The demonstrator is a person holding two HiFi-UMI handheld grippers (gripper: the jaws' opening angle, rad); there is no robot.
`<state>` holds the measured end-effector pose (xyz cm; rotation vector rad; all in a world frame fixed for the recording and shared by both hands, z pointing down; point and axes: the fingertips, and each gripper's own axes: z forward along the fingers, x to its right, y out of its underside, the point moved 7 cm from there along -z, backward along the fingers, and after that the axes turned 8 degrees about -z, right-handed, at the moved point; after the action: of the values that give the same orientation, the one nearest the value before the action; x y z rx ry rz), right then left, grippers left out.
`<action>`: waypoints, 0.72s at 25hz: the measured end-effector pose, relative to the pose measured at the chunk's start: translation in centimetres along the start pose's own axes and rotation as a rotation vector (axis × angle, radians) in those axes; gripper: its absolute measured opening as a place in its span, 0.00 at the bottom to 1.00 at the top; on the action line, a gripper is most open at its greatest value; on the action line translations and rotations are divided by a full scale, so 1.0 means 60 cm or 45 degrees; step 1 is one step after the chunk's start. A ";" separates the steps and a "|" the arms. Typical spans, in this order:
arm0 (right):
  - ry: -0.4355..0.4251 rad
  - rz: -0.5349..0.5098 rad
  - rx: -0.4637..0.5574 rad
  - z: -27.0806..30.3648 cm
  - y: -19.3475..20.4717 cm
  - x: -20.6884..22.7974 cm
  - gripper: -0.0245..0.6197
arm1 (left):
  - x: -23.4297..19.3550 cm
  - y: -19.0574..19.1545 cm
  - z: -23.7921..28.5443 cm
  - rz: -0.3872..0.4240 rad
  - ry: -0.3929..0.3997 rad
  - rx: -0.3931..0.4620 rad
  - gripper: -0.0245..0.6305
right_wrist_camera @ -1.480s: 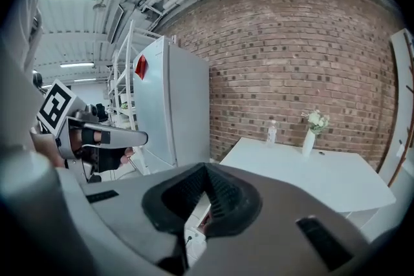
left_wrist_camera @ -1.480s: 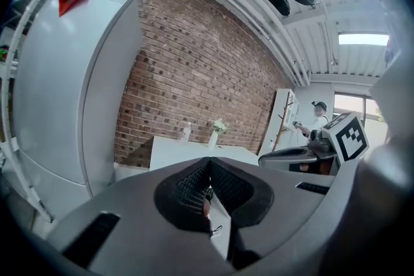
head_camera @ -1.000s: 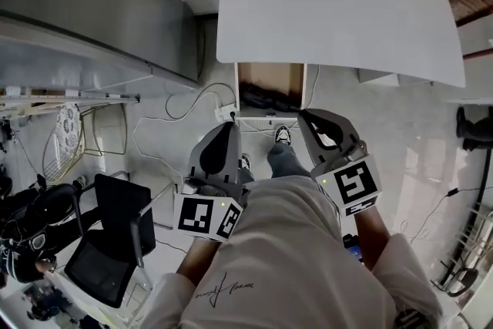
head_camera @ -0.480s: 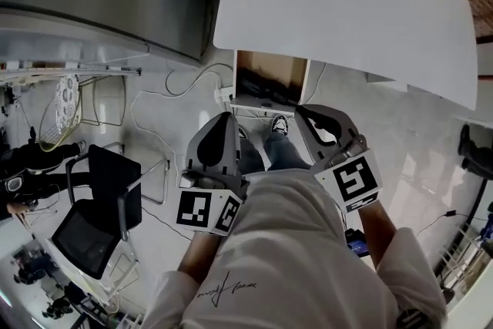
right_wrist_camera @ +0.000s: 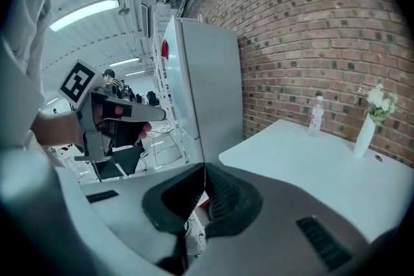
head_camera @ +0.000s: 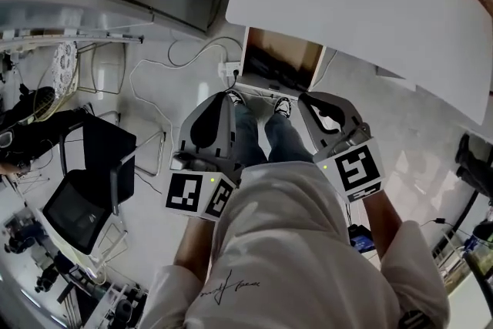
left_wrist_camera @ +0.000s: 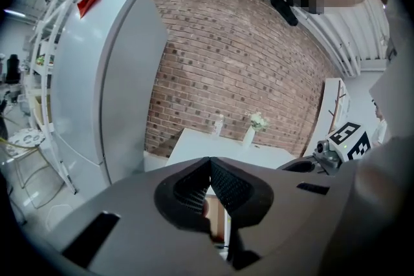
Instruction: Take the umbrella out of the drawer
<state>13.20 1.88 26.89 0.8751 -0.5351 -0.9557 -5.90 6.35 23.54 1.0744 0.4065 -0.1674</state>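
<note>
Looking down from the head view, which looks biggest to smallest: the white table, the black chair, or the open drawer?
1. white table
2. black chair
3. open drawer
The chair's lead over the drawer is unsure: it may simply sit nearer the camera.

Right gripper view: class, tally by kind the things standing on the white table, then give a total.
Bottle: 1
Vase of flowers: 1
Total on the table: 2
</note>
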 end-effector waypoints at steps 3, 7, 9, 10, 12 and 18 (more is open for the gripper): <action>-0.013 -0.007 -0.002 0.021 -0.006 -0.001 0.06 | -0.033 -0.005 0.005 -0.050 -0.006 -0.005 0.06; -0.024 -0.012 -0.020 0.043 -0.002 0.002 0.06 | -0.067 -0.014 0.009 -0.119 -0.016 0.002 0.06; -0.029 -0.012 -0.037 0.054 0.003 0.005 0.06 | -0.080 -0.018 0.012 -0.122 -0.002 0.012 0.06; -0.031 -0.015 -0.046 0.060 0.005 0.007 0.06 | -0.088 -0.019 0.015 -0.125 0.007 0.014 0.06; -0.034 -0.024 -0.061 0.072 0.009 0.010 0.06 | -0.103 -0.019 0.019 -0.129 0.016 0.014 0.06; -0.050 -0.050 -0.113 0.100 0.031 0.007 0.06 | -0.133 -0.014 0.027 -0.138 0.006 0.002 0.06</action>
<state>9.91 -0.30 31.78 0.7912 -0.5067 -1.0263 -13.06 4.03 26.73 1.0554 0.4690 -0.2614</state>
